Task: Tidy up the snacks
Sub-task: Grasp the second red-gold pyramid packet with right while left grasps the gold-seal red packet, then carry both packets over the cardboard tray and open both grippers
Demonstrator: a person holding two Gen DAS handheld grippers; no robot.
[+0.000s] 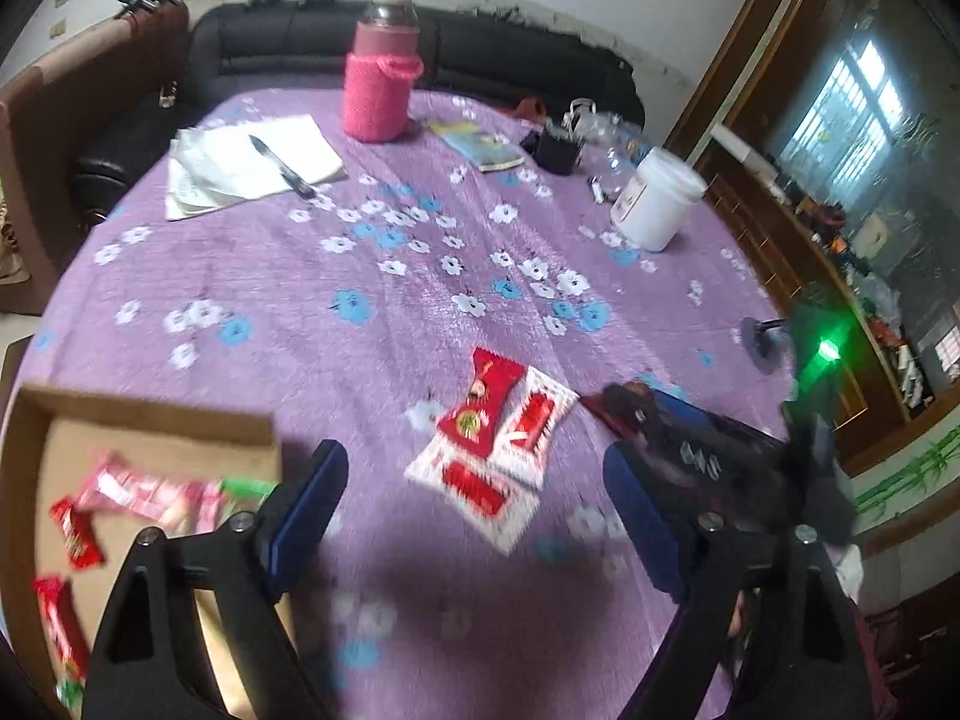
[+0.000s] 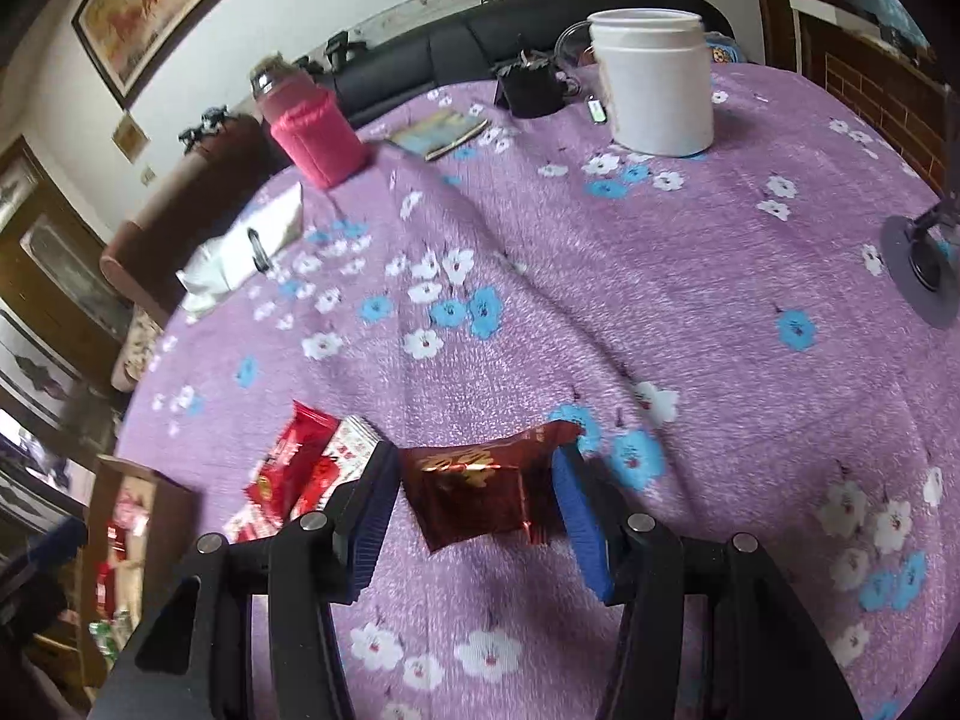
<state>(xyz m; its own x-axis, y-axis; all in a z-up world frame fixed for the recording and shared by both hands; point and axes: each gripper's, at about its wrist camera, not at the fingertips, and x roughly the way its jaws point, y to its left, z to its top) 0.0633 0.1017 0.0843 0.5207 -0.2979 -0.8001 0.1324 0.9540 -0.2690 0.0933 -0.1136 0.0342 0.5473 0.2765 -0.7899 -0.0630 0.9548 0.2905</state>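
The cardboard box [image 1: 150, 426] sits at the table's near-left edge and holds several red and pink snack packets [image 1: 144, 495]. The left gripper [image 1: 474, 516] hangs just right of the box with its jaws apart and nothing between them; its left finger overlaps the box's right wall in the left wrist view.

Directly ahead of the left gripper, a small pile of snacks lies on the purple flowered tablecloth [image 1: 372, 276]: a red candy wrapper [image 1: 480, 399] rests on top of two white-and-red packets [image 1: 480, 474]. No object stands between the open jaws and this pile.

To the right of the pile, the right gripper [image 2: 474, 495] is clamped on a dark red foil snack packet [image 2: 474, 489], with both blue pads pressing its sides. The packet is held just above the cloth. In the left wrist view this gripper [image 1: 660, 426] appears close beside the pile, blurred.

Further back on the table, left to right: an open notebook [image 1: 252, 165] with a pen [image 1: 282, 167] on it, a bottle in a pink knitted sleeve [image 1: 381, 96], a small booklet [image 1: 483, 147], a black item [image 1: 555, 150] too blurred to identify, and a white plastic jar [image 1: 657, 198]. A grey disc-shaped stand base [image 2: 921, 270] rests near the right table edge. A black sofa [image 1: 480, 48] lines the wall behind.
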